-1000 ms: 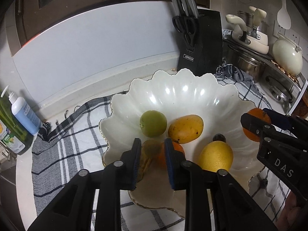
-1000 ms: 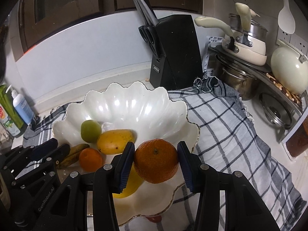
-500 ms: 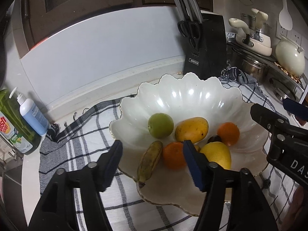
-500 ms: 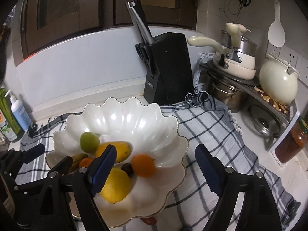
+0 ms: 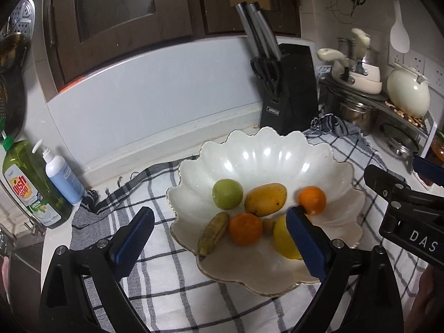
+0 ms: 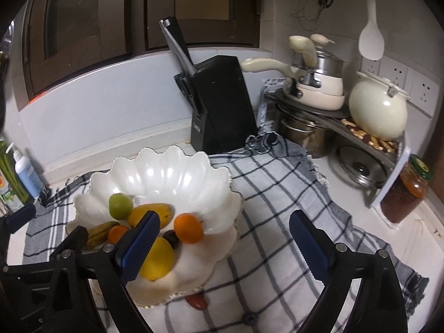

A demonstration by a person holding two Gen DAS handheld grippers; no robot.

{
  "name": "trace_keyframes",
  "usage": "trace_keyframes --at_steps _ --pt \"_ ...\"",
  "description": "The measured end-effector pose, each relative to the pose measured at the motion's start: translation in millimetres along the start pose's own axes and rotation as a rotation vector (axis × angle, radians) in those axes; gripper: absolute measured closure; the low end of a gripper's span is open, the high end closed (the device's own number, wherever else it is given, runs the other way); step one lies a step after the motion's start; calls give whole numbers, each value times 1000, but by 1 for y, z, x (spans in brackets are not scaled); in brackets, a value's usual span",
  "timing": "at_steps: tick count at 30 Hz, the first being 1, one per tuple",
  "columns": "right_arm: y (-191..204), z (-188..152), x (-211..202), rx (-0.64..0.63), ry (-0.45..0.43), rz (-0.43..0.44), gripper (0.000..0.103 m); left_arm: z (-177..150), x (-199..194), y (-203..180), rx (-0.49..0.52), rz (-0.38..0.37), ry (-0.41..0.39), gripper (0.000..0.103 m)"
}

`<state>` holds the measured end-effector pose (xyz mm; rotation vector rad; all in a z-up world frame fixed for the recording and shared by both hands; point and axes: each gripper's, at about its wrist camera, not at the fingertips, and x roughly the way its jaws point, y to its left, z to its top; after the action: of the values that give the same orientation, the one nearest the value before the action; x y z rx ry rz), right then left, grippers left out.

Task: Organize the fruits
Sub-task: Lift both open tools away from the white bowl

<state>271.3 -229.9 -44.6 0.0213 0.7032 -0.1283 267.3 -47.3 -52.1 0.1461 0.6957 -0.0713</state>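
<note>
Your left gripper (image 5: 219, 238) and right gripper (image 6: 224, 245) both stand wide apart, gripping nothing, above the checked cloth (image 6: 277, 194). You have the scalloped white bowl (image 5: 263, 155) before you, holding a green fruit (image 5: 227, 193), a mango (image 5: 265, 199), two oranges (image 5: 312, 199), a banana (image 5: 213, 232) and a lemon (image 6: 157, 258). One small red fruit (image 6: 196, 301) lies on the cloth just beside the bowl's near rim.
</note>
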Motion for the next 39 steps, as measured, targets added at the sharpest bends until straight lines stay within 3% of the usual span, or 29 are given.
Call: trace_keyframes --at_steps 5,18,32,39 --pt "-14 -4 -19 8 -24 -21 8 -4 -16 -9 2 -15 -17 0" --pt "-32 -24 -53 13 -58 -55 8 -22 -43 -23 3 -20 -37 0" --pt "-19 -60 -39 -12 1 -14 10 -59 -42 -11 -41 23 1 0" --pt "-16 -81 -27 -33 37 -30 20 -82 -33 -11 -53 33 30 0"
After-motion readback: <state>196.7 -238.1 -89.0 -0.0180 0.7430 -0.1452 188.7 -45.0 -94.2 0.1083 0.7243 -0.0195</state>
